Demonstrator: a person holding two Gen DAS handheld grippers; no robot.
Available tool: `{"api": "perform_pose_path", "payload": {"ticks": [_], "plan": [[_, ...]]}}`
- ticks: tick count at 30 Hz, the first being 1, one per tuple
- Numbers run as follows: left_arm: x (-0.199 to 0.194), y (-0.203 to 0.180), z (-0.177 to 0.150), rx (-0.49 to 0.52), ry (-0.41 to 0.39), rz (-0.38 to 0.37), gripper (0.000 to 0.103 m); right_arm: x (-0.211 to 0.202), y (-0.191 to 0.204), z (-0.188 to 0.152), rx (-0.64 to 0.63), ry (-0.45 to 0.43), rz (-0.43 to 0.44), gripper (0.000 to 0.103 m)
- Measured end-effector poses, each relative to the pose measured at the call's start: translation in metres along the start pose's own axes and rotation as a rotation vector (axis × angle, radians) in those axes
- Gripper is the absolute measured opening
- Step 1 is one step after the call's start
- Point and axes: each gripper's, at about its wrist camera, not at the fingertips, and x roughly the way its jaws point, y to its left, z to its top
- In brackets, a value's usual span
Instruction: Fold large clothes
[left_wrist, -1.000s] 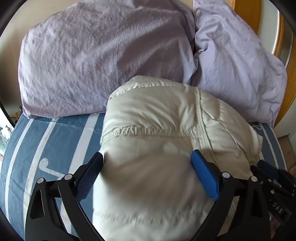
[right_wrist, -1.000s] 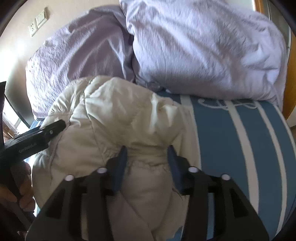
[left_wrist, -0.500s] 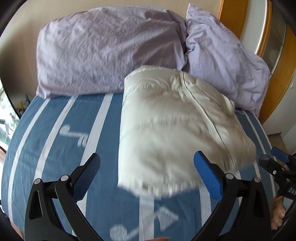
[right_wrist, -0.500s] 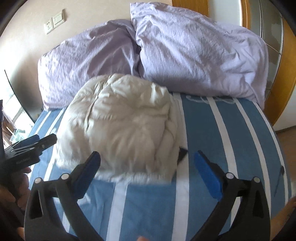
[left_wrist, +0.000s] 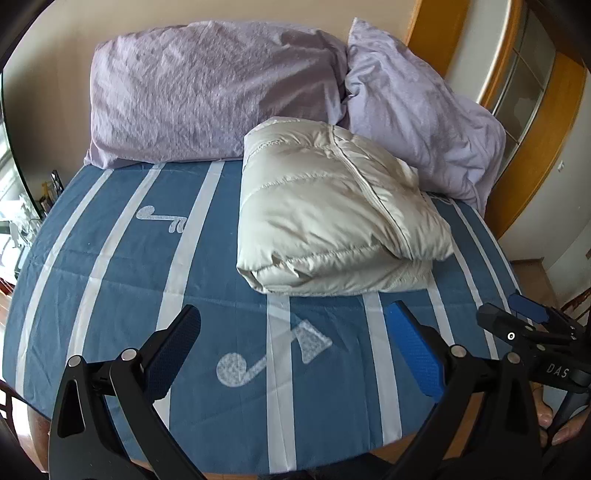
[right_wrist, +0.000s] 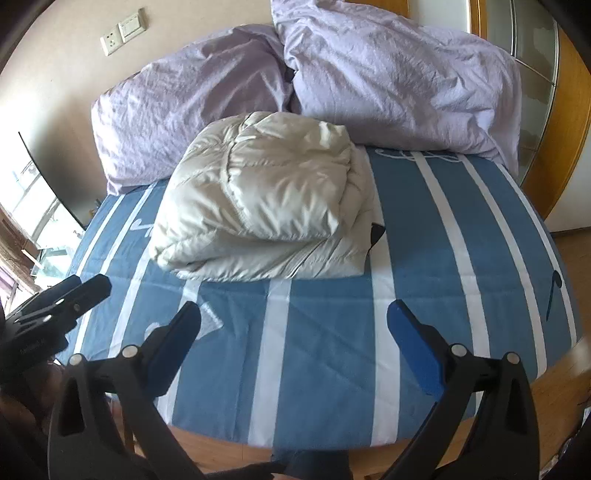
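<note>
Jacket (left_wrist: 332, 218) is free of both tools now: a second ago the right gripper (right_wrist: 293, 345) was pinching its cloth and the left gripper (left_wrist: 291, 349) straddled it; both have since pulled back toward the bed's near edge, jaws wide and holding nothing. Beyond them lies bare striped sheet (left_wrist: 122, 266), then the jacket as a compact folded bundle at the far end, resting against the two pillows (left_wrist: 207, 96). By my reading the fold is finished.
</note>
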Motion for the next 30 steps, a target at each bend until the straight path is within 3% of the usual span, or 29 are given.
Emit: {"api": "perform_pose_path", "payload": {"ticks": [10,30], "plan": [[-0.012,-0.006,-0.021,-0.016,-0.003,-0.022,0.102,-0.014,0.005,-0.018,-0.002,-0.017,0.003,0.101],[-0.017,-0.006,-0.028,-0.042,-0.012,-0.058,0.101,-0.016,0.001,-0.024,0.013,-0.019,0.031,0.101]]}}
